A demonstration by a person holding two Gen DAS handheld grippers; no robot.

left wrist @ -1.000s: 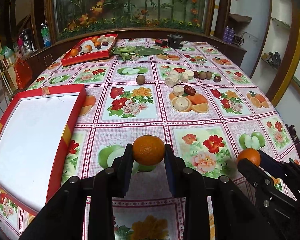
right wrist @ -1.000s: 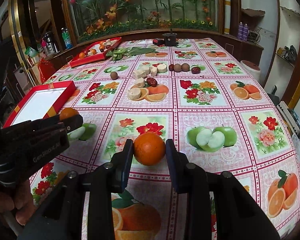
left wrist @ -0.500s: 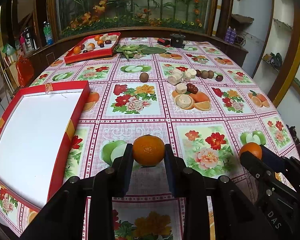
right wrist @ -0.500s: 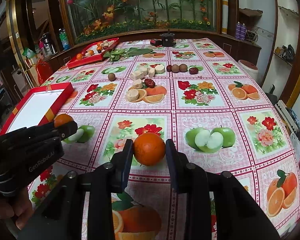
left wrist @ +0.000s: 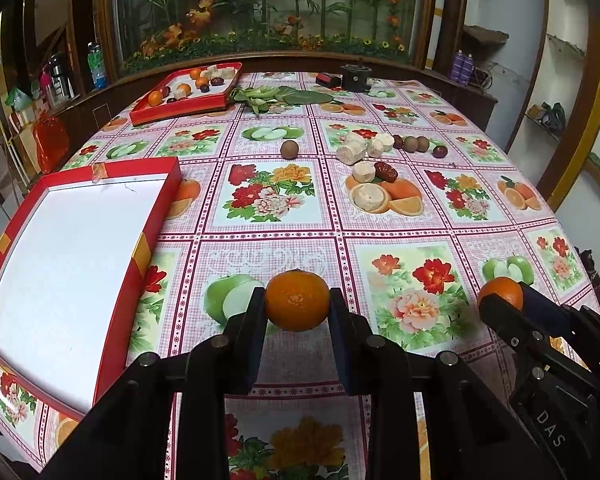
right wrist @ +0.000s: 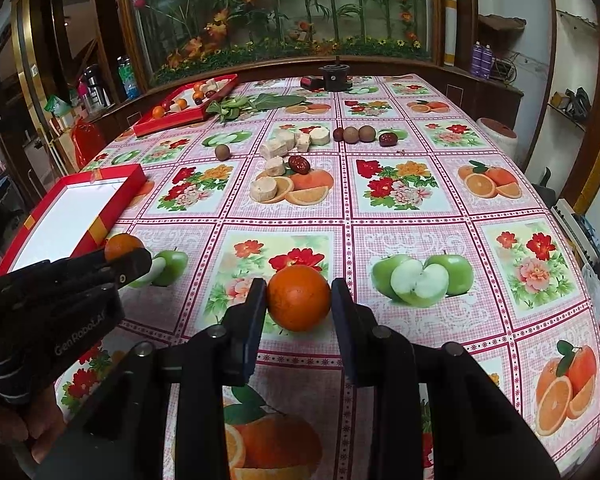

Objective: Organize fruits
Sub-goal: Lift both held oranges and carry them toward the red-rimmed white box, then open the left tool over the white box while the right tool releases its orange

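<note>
My left gripper (left wrist: 297, 306) is shut on a small orange (left wrist: 297, 300), held a little above the fruit-print tablecloth. My right gripper (right wrist: 299, 300) is shut on a second orange (right wrist: 299, 298). In the left wrist view the right gripper (left wrist: 500, 300) shows at the lower right with its orange (left wrist: 500, 292). In the right wrist view the left gripper (right wrist: 124, 254) shows at the left with its orange (right wrist: 122, 246). An empty red box with a white floor (left wrist: 156, 208) lies to the left of the left gripper.
Loose on the table's middle are pale cut pieces (left wrist: 370, 196), red dates (left wrist: 386, 171) and brown round fruits (left wrist: 289, 149). A far red tray (left wrist: 180, 110) holds several fruits. Green leaves (left wrist: 284, 96) and a black device (left wrist: 355, 77) lie at the back. A hand (right wrist: 12, 412) holds the left gripper.
Both grippers have risen and drawn back slightly with their oranges still held; the table looks a little farther below. The grips have not changed.
</note>
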